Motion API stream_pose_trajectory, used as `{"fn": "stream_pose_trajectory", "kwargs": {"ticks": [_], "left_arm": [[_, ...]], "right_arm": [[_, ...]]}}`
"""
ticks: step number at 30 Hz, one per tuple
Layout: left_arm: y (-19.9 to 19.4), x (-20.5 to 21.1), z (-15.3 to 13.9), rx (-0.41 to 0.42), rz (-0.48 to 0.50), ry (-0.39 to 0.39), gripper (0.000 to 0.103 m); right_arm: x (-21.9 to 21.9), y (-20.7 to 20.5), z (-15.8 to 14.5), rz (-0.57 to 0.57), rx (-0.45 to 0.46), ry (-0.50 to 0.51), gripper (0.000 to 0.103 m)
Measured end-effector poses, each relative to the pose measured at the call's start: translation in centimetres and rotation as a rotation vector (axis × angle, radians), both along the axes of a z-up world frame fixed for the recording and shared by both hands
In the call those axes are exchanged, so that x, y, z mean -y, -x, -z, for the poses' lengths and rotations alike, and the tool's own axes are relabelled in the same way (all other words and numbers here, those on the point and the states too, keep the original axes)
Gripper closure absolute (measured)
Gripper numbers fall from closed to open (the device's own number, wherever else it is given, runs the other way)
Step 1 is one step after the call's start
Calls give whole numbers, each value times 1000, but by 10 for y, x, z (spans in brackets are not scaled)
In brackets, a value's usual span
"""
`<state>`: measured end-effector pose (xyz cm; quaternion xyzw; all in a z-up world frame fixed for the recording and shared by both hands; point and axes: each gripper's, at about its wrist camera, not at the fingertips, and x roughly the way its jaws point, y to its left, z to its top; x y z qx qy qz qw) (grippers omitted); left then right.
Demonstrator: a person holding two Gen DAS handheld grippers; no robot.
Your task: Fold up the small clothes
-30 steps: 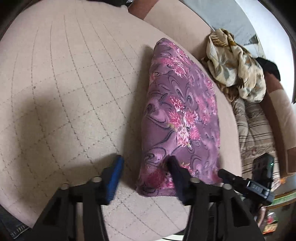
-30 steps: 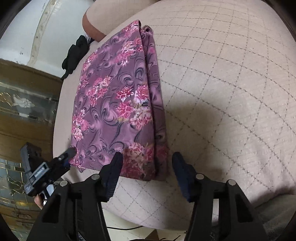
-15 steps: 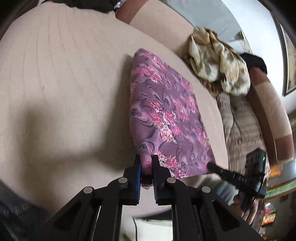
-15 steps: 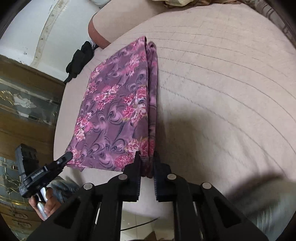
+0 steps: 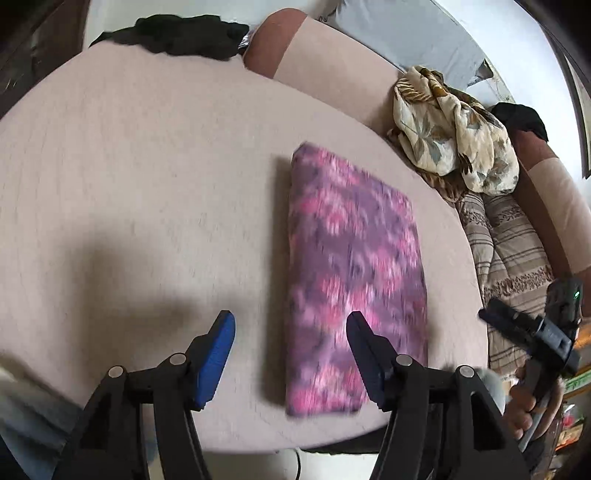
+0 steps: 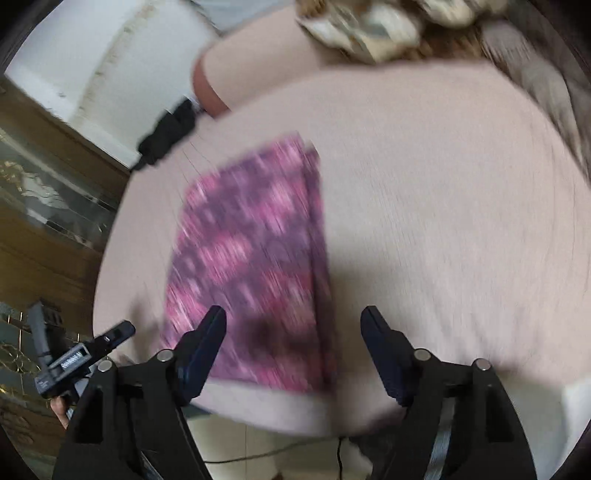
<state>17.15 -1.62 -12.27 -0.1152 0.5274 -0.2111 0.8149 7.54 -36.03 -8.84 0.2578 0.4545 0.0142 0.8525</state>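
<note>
**Q:** Reading the left wrist view from left to right, what appears?

**A:** Left of the jaws, bare beige cushion (image 5: 155, 177) in shadow. Then the left gripper (image 5: 291, 354), jaws wide apart and holding nothing; one blue-padded finger (image 5: 216, 360) stands over bare cushion, the other over the near edge of the folded purple floral cloth (image 5: 354, 266). That cloth lies flat ahead of and between the jaws, extending away from them, and is blurred. Beyond the jaws to the right lie a crumpled cream leaf-print cloth (image 5: 454, 129) and a striped fabric (image 5: 509, 251). Farthest right, the right gripper (image 5: 532, 332) is seen from the side in the person's hand (image 5: 524, 406). A black garment (image 5: 177, 35) lies far ahead of the jaws, at the cushion's far edge.

**Q:** And the right wrist view, in the same order?

**A:** Far left, the left gripper (image 6: 85, 354) shows side-on, beside a wooden glazed cabinet (image 6: 40, 229). Next, the purple cloth (image 6: 251, 266) lies ahead of the right gripper (image 6: 293, 332), its near edge under the left-hand finger (image 6: 203, 345) and reaching partway into the gap. These jaws are also spread wide and grip nothing. Right of the jaws is plain cushion (image 6: 443, 206). The whole view is motion-blurred.
</note>
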Motion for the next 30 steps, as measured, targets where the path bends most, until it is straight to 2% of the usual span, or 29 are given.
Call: {"fn": "stream_pose_trajectory", "kwargs": {"ticks": [3,6,11,14,16,18,20,21,23,27,30], "left_arm": [[-42,4,-9,-2,-7,5,37],[-88,18,-11,2,-26,-28,35],[-156,48,6,-48,5,-48,35],[-181,62,33,-90,19,-34,35],[-186,63,53,-104,13,13,35],[-186,62,68,-135,-9,70,34],[-186,67,71,-152,15,102,35],[-185,70,70,-149,21,106,35],[-183,73,71,-155,29,136,35],[-180,69,74,-181,7,178,35],[-181,74,75,-162,11,149,35]], "right_arm": [[1,-43,-18,-4,50,28,28],[7,-104,-17,-48,41,54,28],[20,-185,14,-73,7,13,28],[28,-211,53,-33,-54,4,29],[32,-215,73,-24,-89,-29,41],[36,-218,87,-48,-95,-106,62],[39,-220,87,-40,-93,-144,66],[38,-222,86,-46,-92,-141,75],[33,-223,84,-59,-102,-124,85],[38,-216,72,-27,-68,-87,95],[25,-227,92,-35,-128,19,95]]}}
